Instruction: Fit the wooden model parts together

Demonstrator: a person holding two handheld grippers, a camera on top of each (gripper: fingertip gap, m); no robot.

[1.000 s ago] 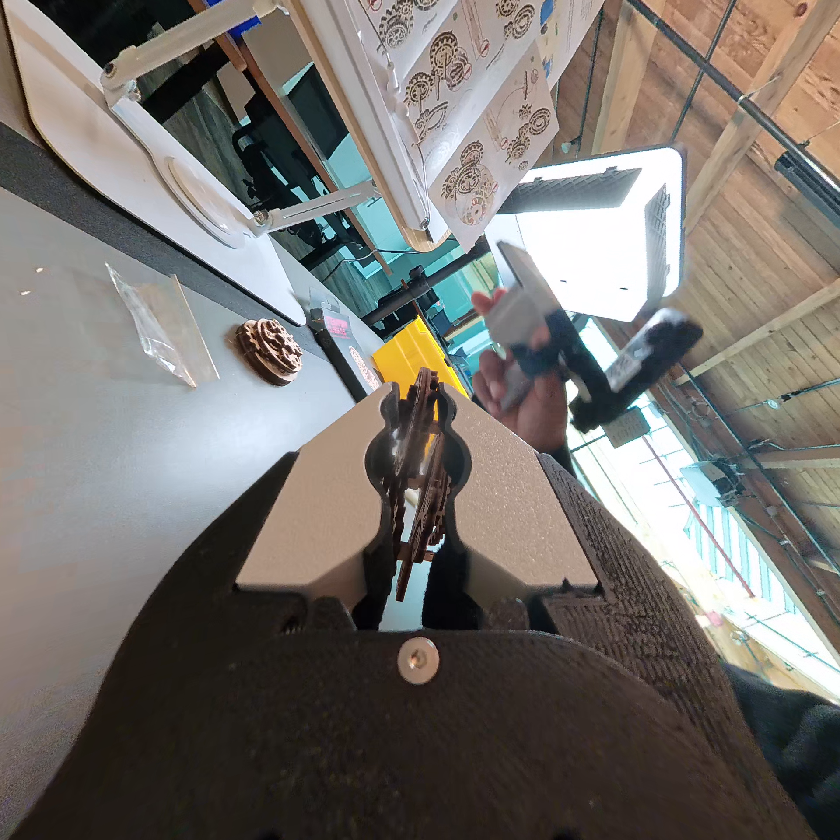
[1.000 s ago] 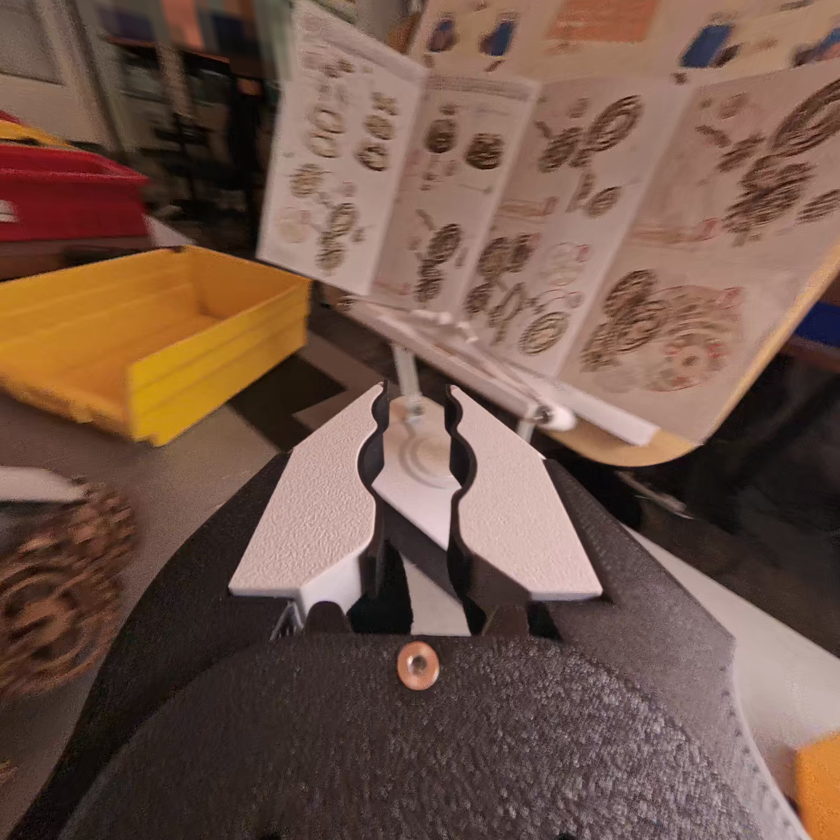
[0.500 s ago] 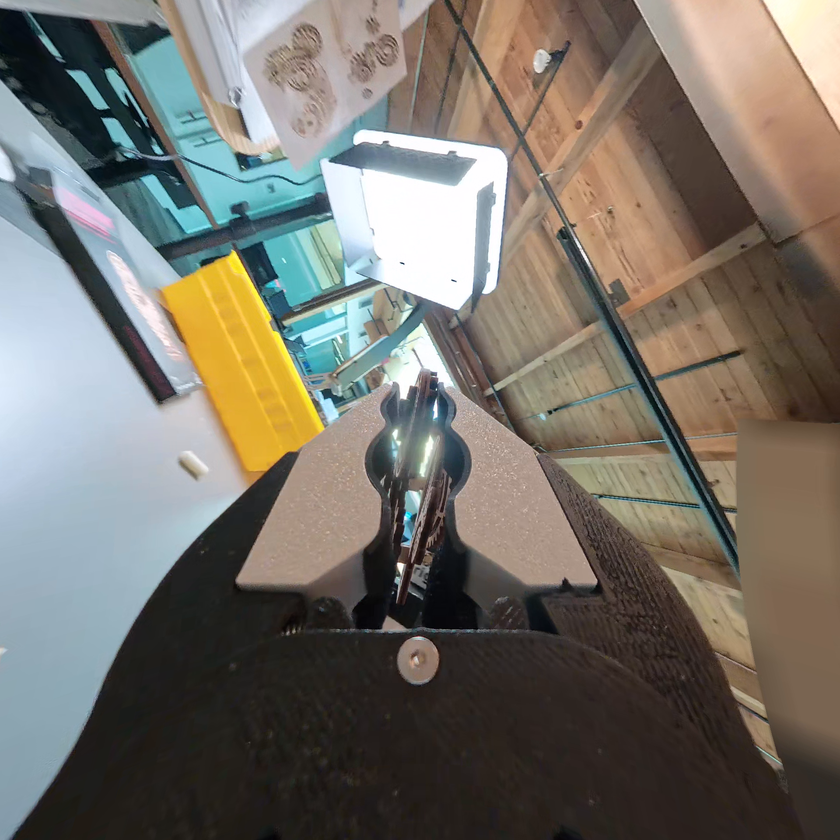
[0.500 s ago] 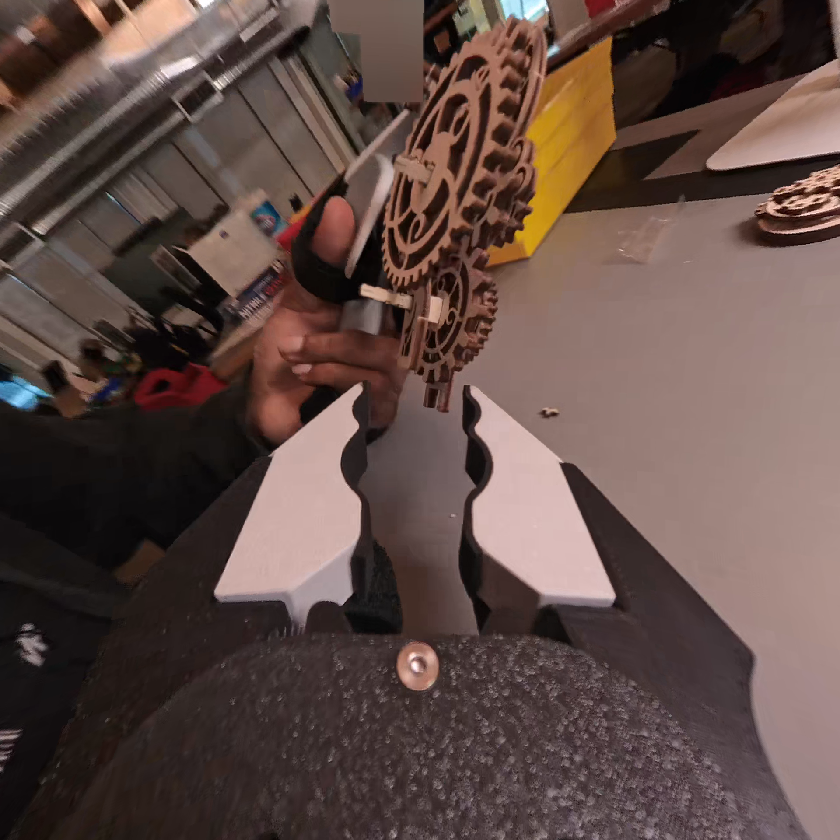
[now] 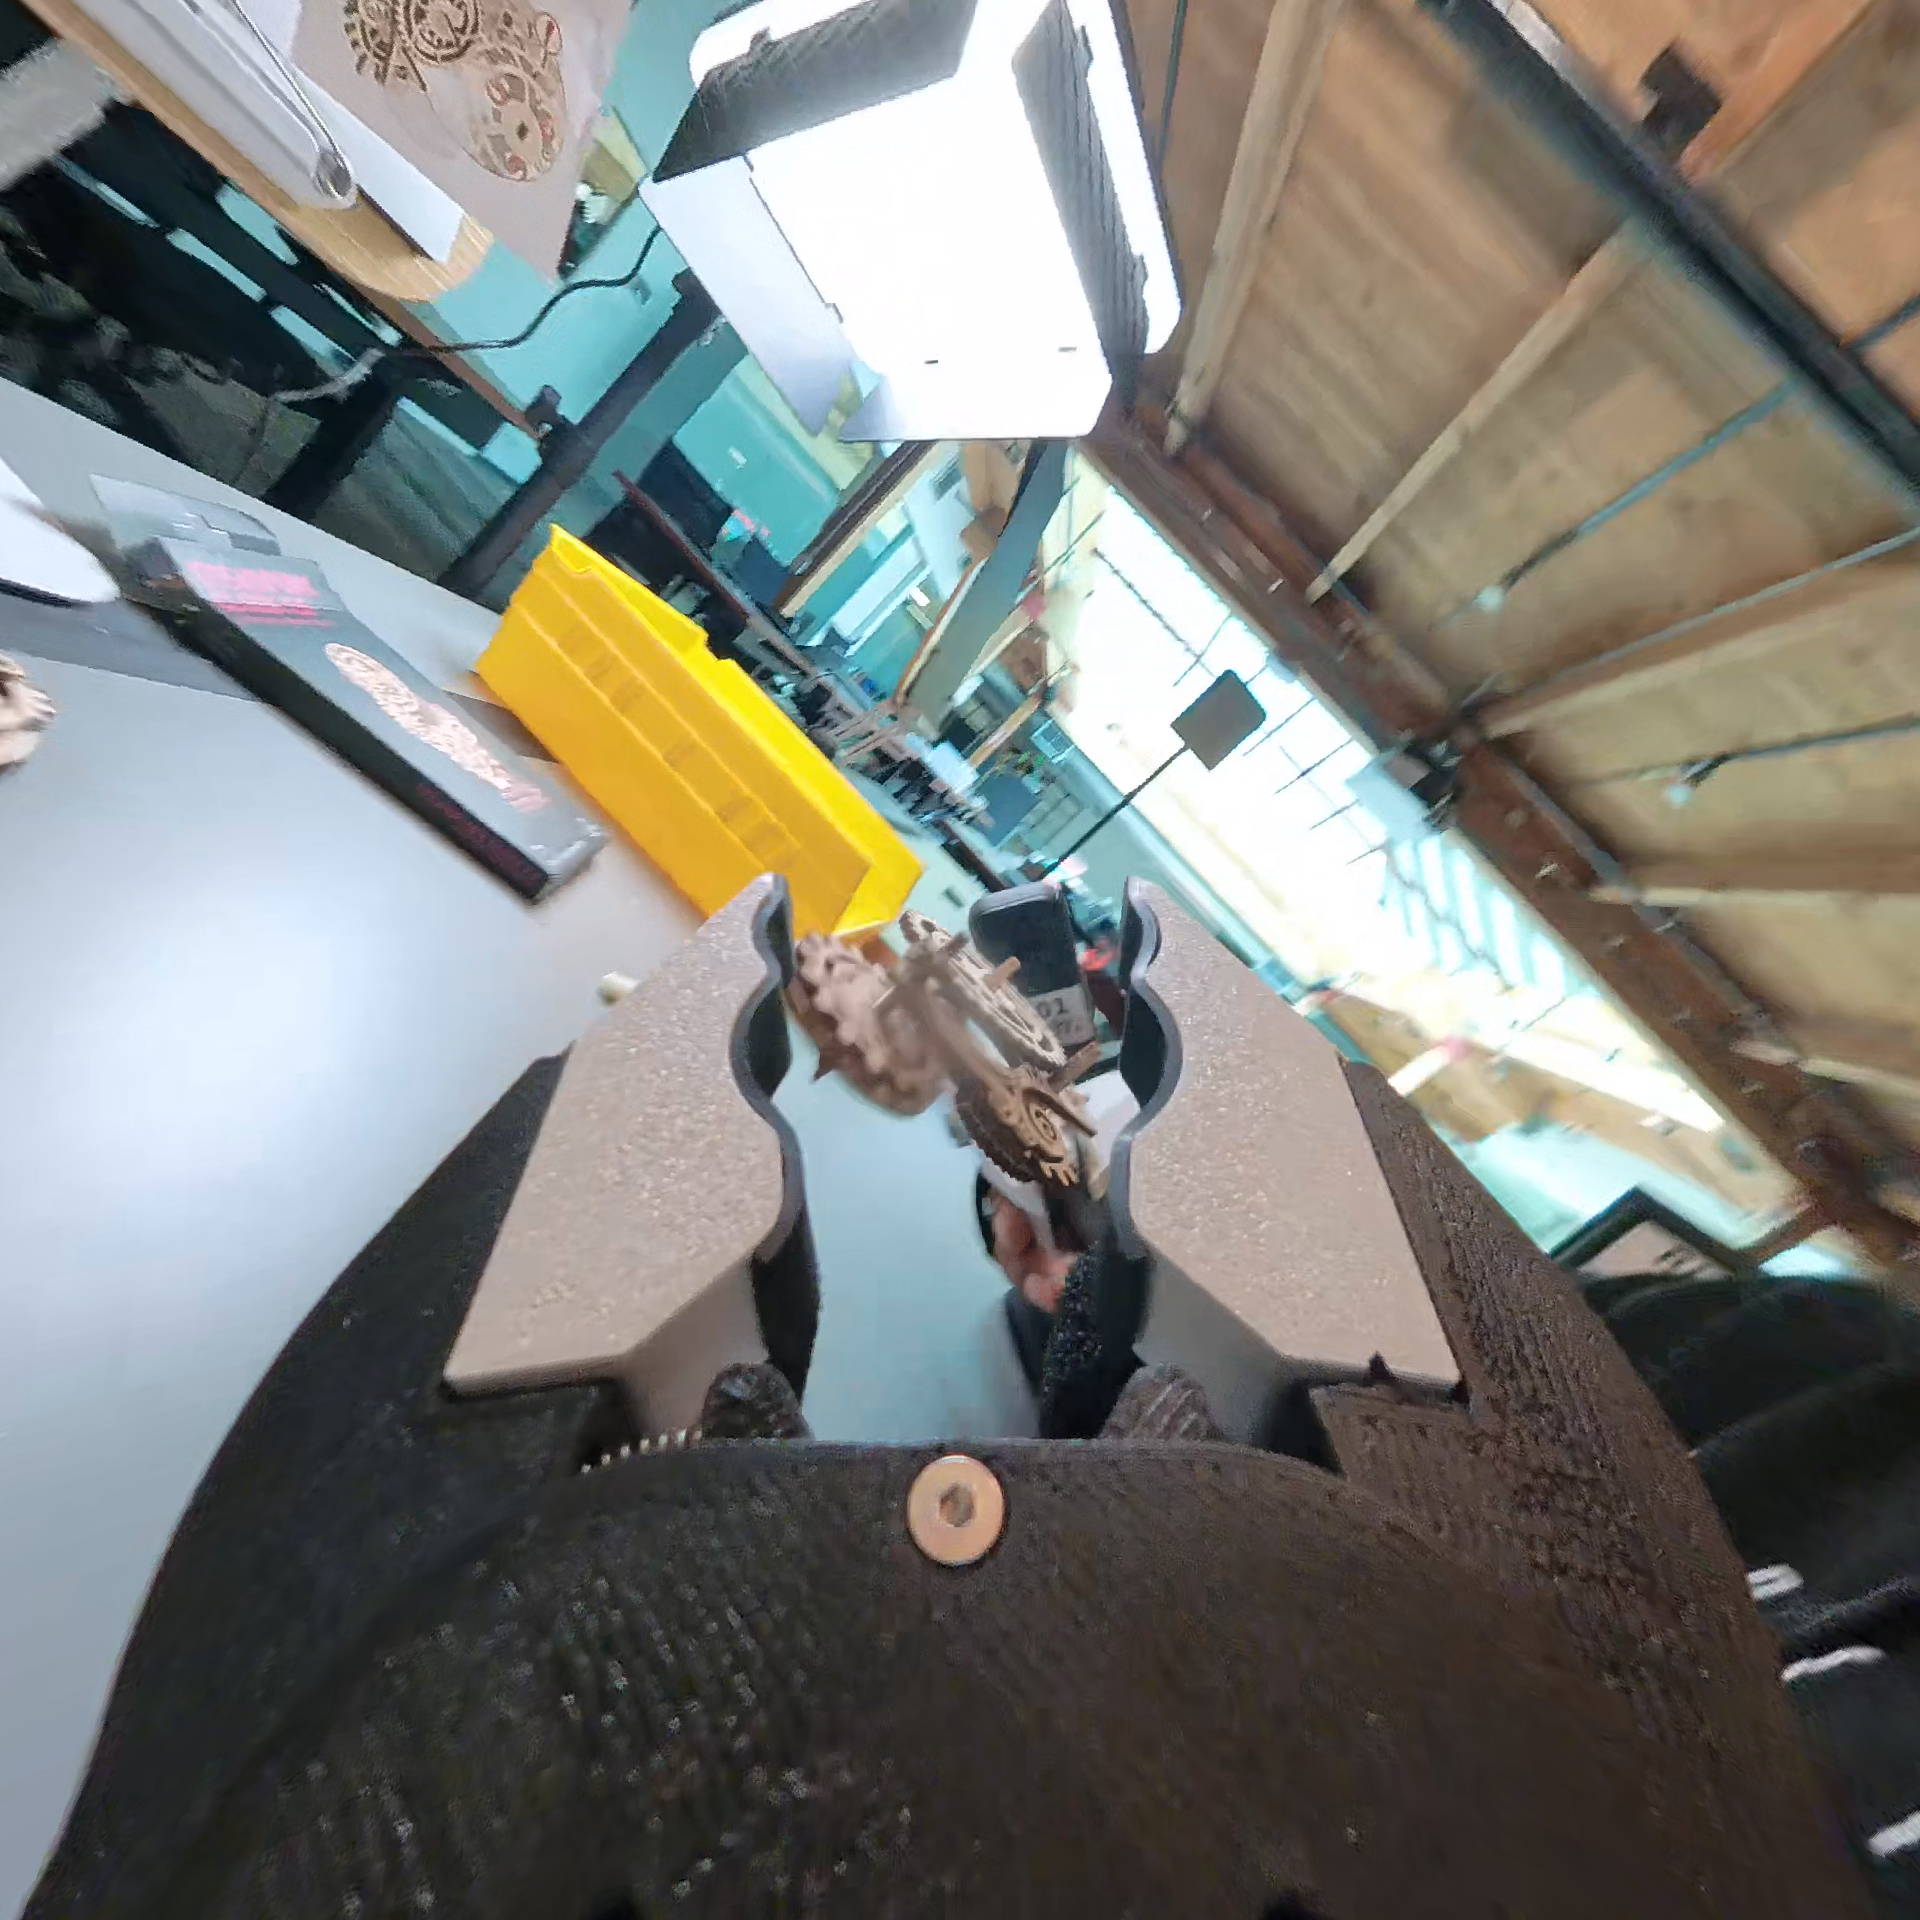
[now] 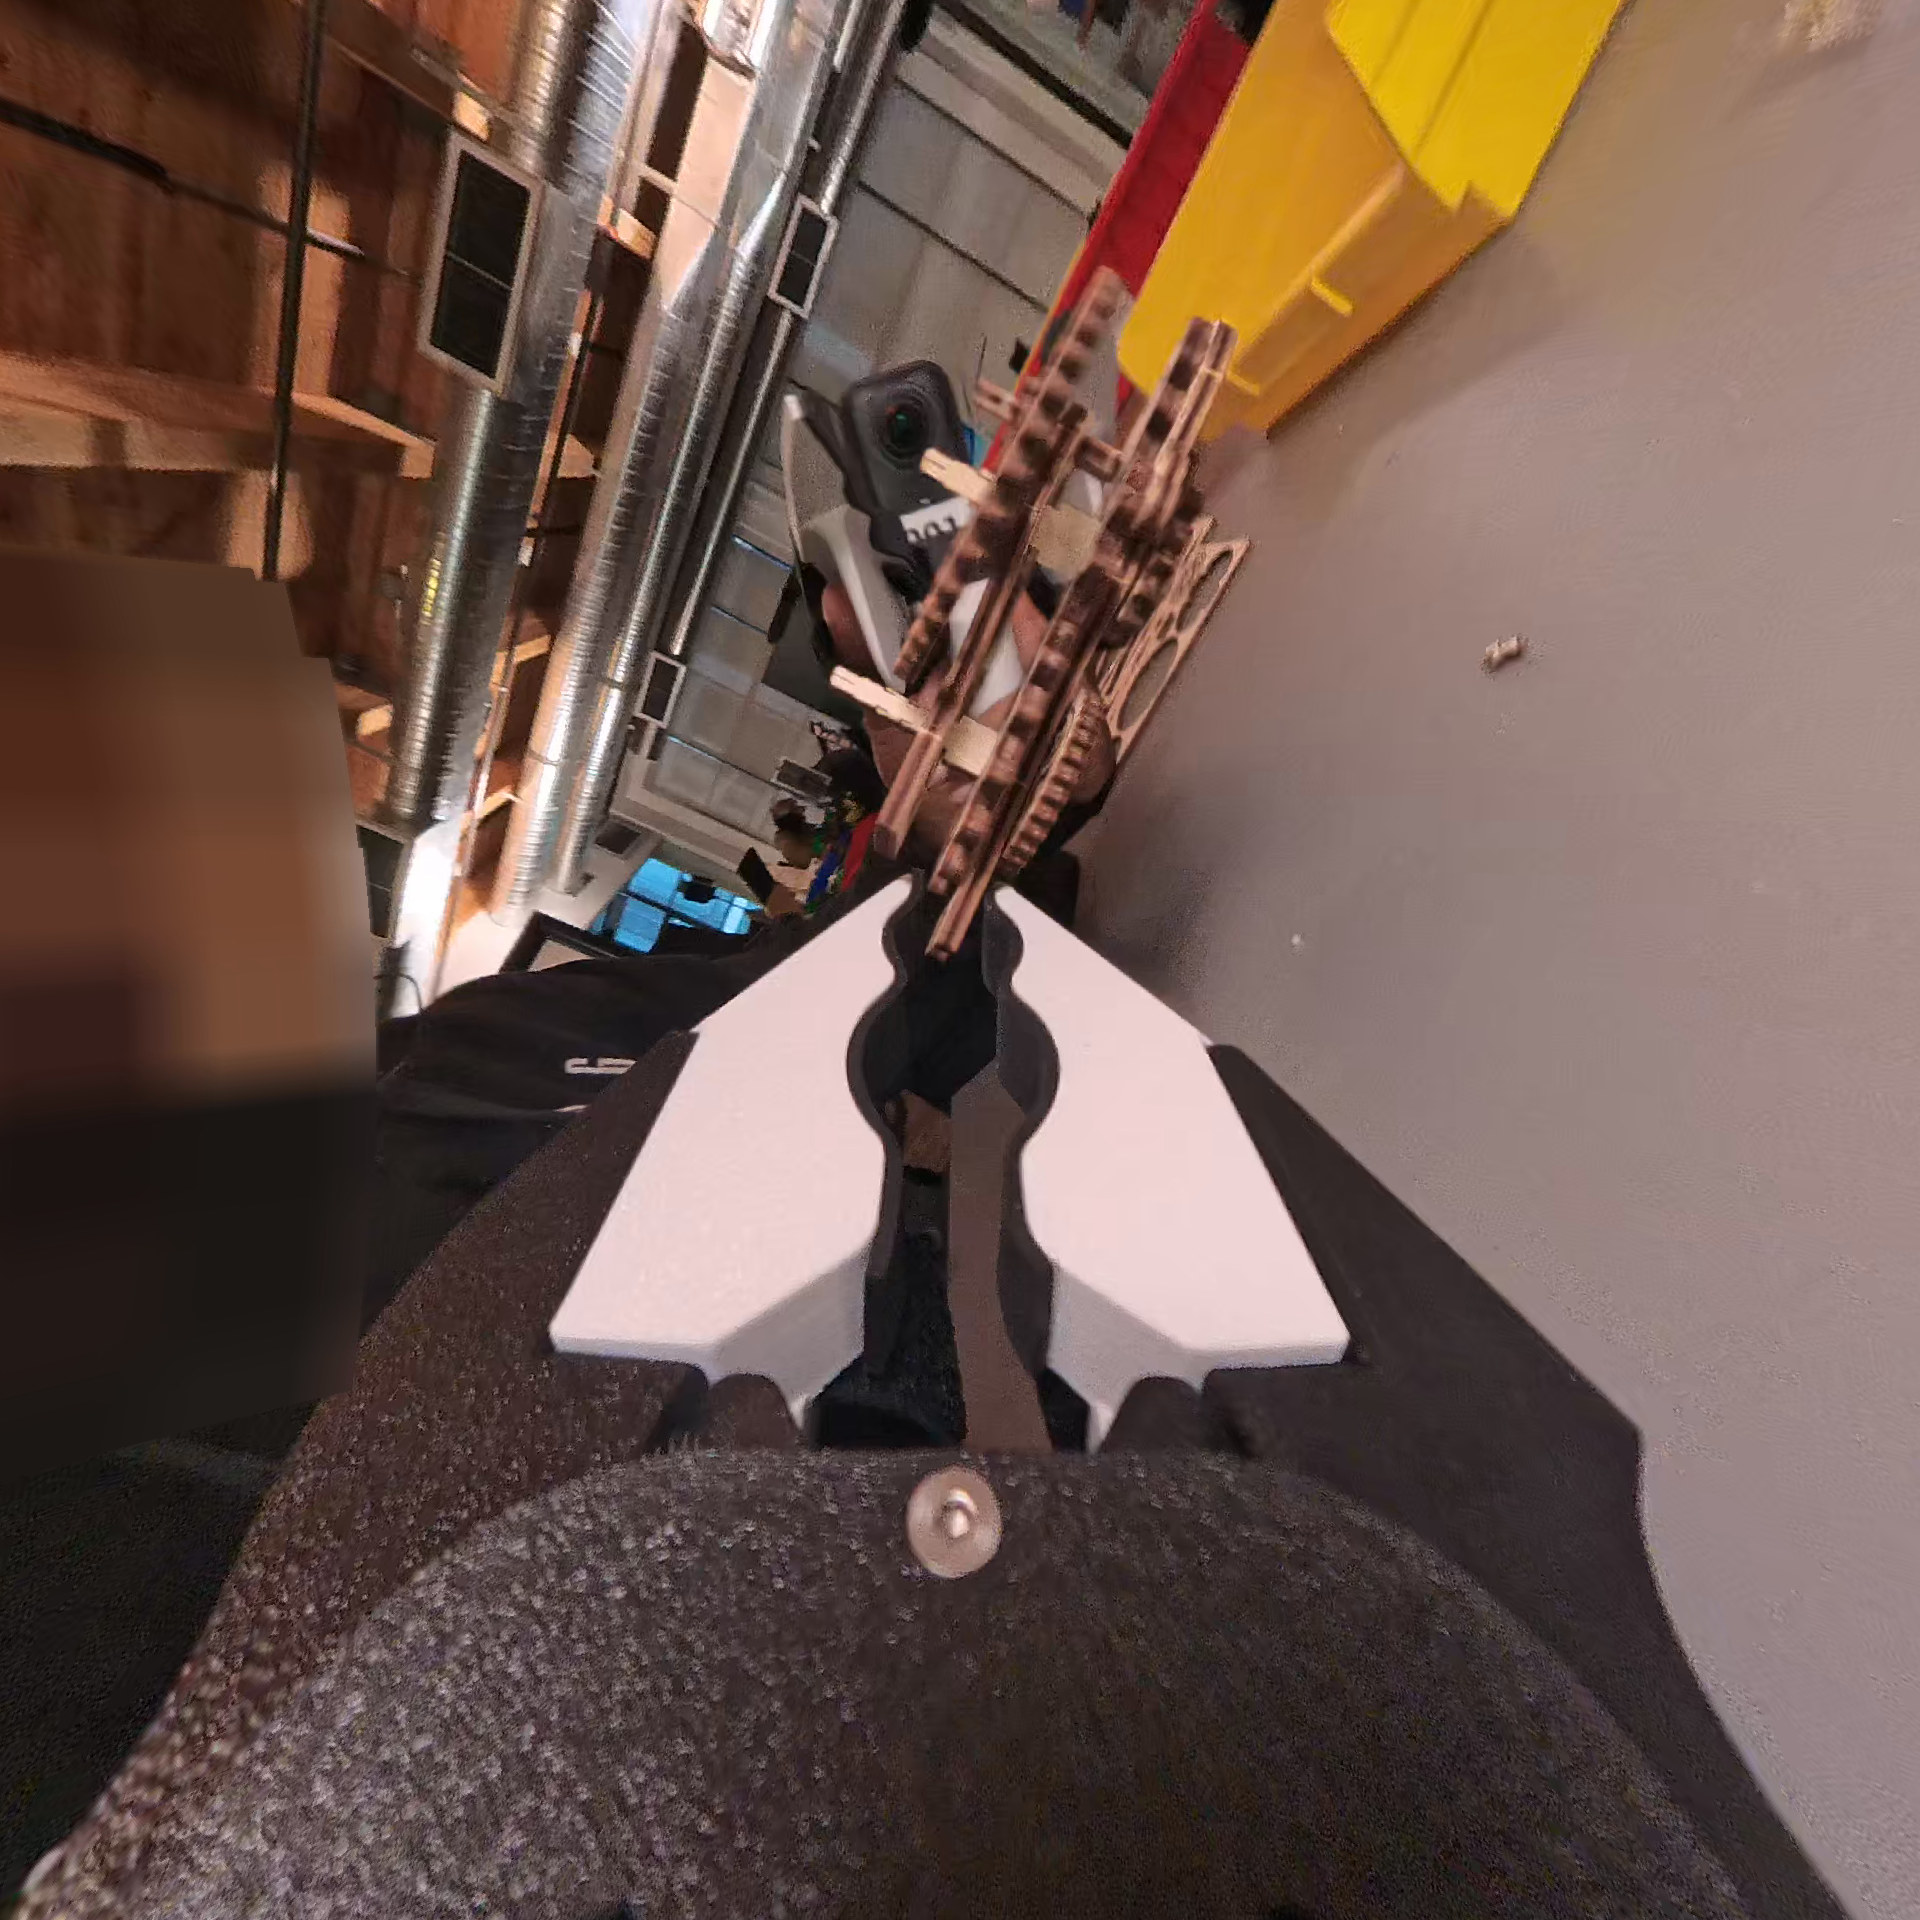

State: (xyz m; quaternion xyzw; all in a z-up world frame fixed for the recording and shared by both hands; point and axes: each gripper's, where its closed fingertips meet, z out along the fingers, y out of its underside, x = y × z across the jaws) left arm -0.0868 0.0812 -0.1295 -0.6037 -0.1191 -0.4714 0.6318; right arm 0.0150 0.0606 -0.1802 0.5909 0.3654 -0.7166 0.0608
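Note:
A brown wooden gear assembly (image 6: 1049, 623) stands edge-on in the air over the grey table (image 6: 1558, 935). My right gripper (image 6: 956, 896) is shut on its lower edge, and the plate sits between the two white fingertips. In the left wrist view the same assembly (image 5: 935, 1029) hangs between the fingers of my left gripper (image 5: 951, 935). The left jaws stand wide open, with gaps on both sides of the assembly. The right gripper's body (image 5: 1023, 956) shows behind the assembly. The left gripper's camera (image 6: 894, 436) shows beyond the assembly in the right wrist view.
A yellow bin (image 5: 675, 738) and a black box (image 5: 353, 686) lie on the table. A bright light panel (image 5: 914, 208) and an instruction board (image 5: 457, 94) stand behind. Another gear piece (image 5: 16, 707) sits at the far left. A small loose peg (image 6: 1503, 651) lies on the table.
My left gripper held the gear assembly and has now opened off it. My right gripper, open half a second ago, has closed on the assembly's lower edge. Both views swung round.

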